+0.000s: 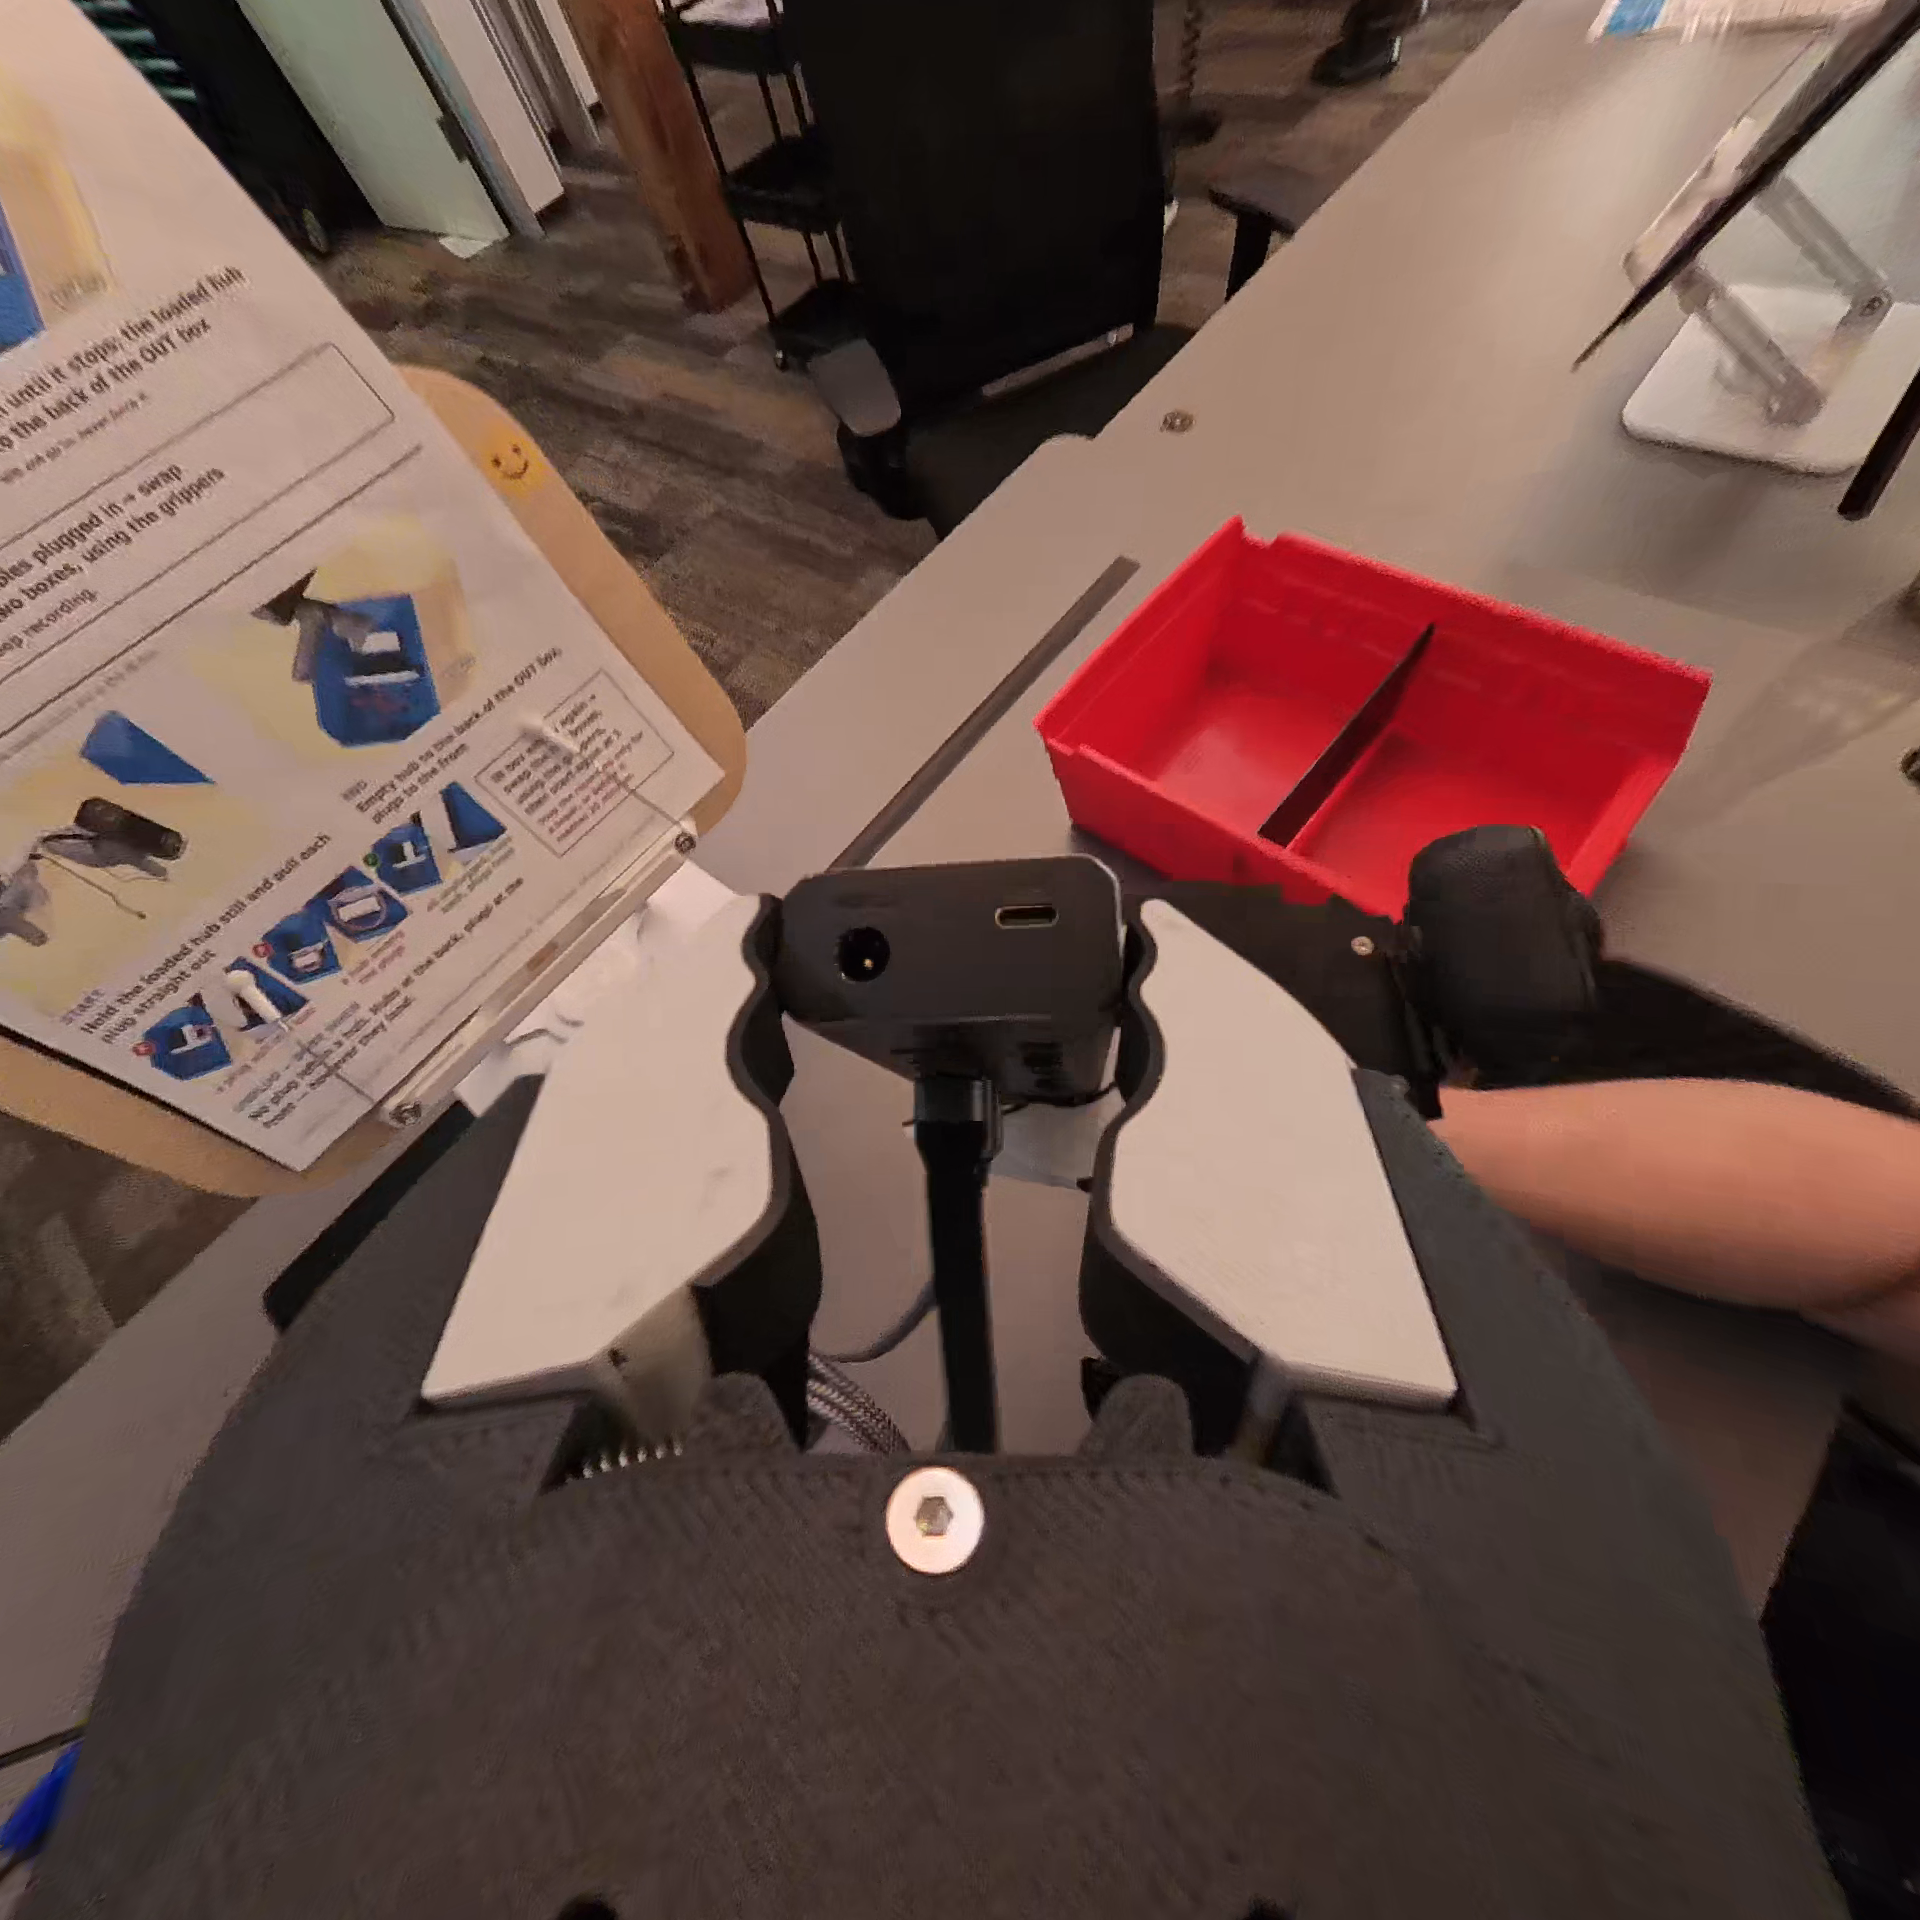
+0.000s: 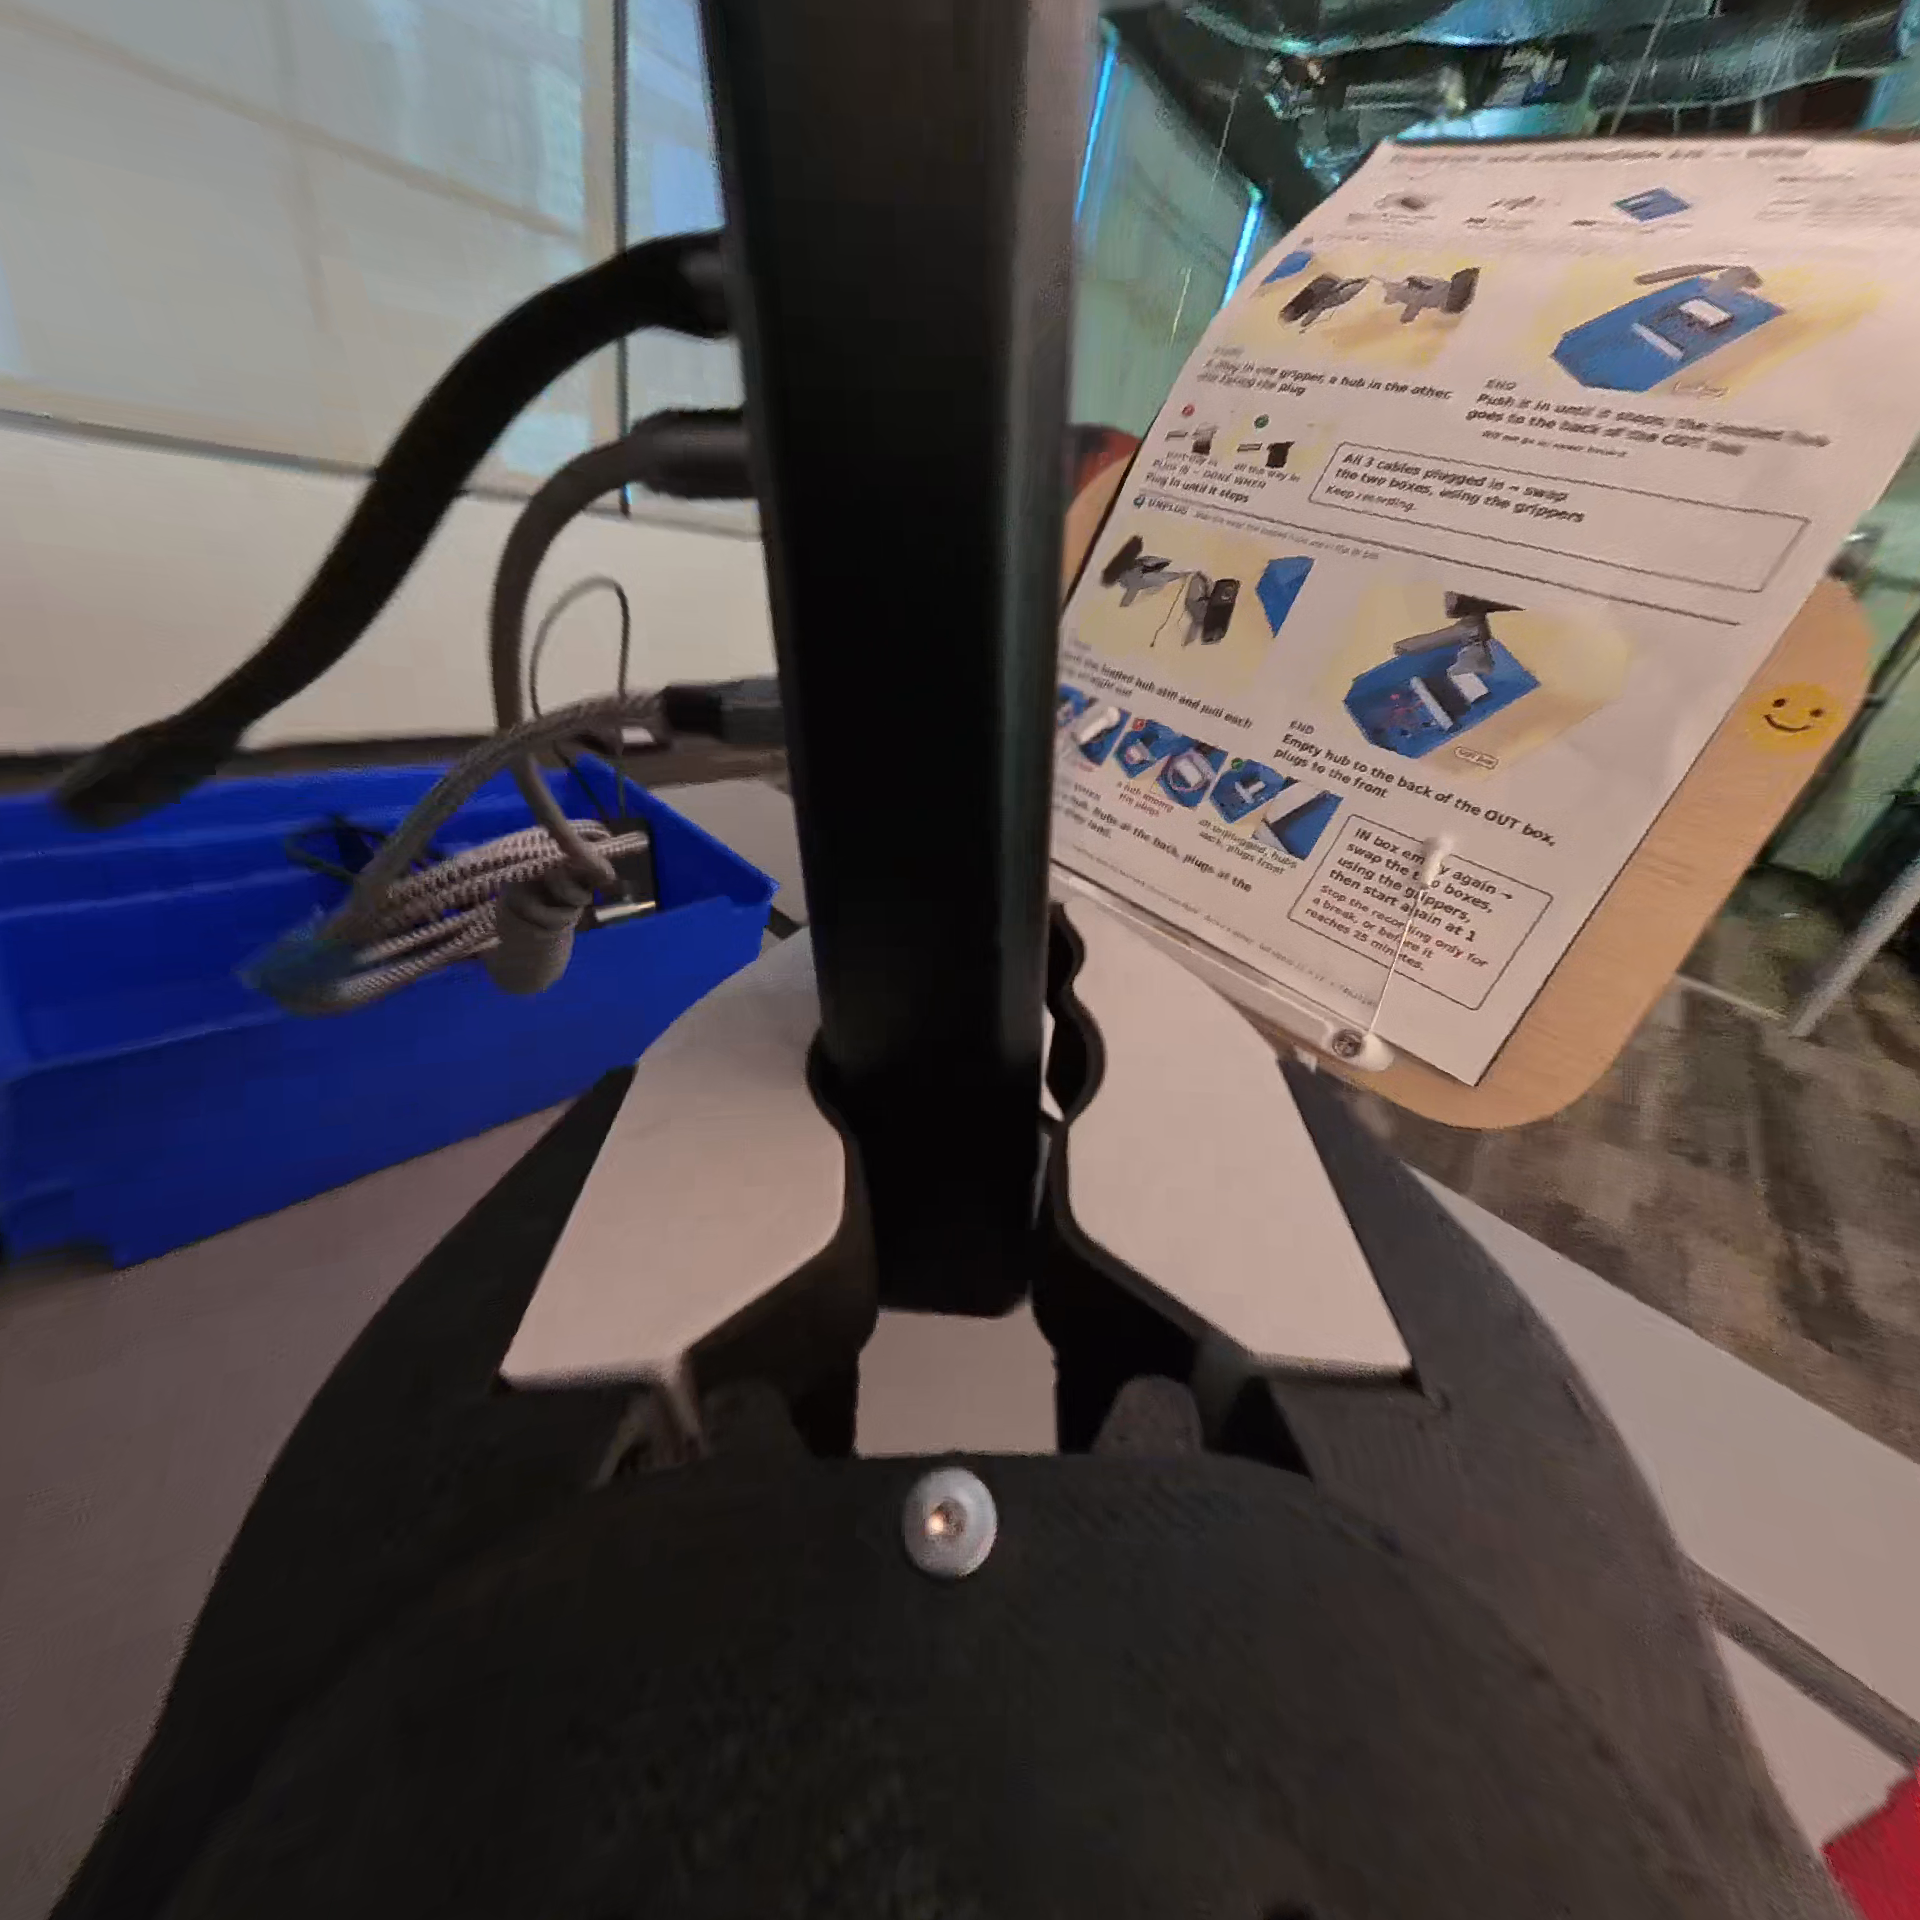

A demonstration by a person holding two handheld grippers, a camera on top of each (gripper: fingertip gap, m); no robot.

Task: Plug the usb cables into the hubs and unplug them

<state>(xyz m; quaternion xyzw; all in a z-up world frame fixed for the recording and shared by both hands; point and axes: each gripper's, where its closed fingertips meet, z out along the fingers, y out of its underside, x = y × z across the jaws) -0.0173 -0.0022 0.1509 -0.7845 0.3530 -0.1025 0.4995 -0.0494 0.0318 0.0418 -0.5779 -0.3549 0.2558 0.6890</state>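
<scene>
In the left wrist view my left gripper is shut on the end of a black USB hub, with a round socket and a small oval port on its end face. A black cable is plugged into its near side. My right gripper reaches in from the right; its tips are hidden behind my left finger. In the right wrist view my right gripper is shut on a long black hub standing upright. A black cable and a grey cable are plugged into its left side. I cannot tell whether it is the same hub.
A red bin with a black divider stands empty on the grey table, right of the hub. A blue bin holds braided cables. An instruction sheet on a wooden board leans at the table edge. A tablet stand is at the back right. Spacing between my two grippers at the tips: around 12 cm.
</scene>
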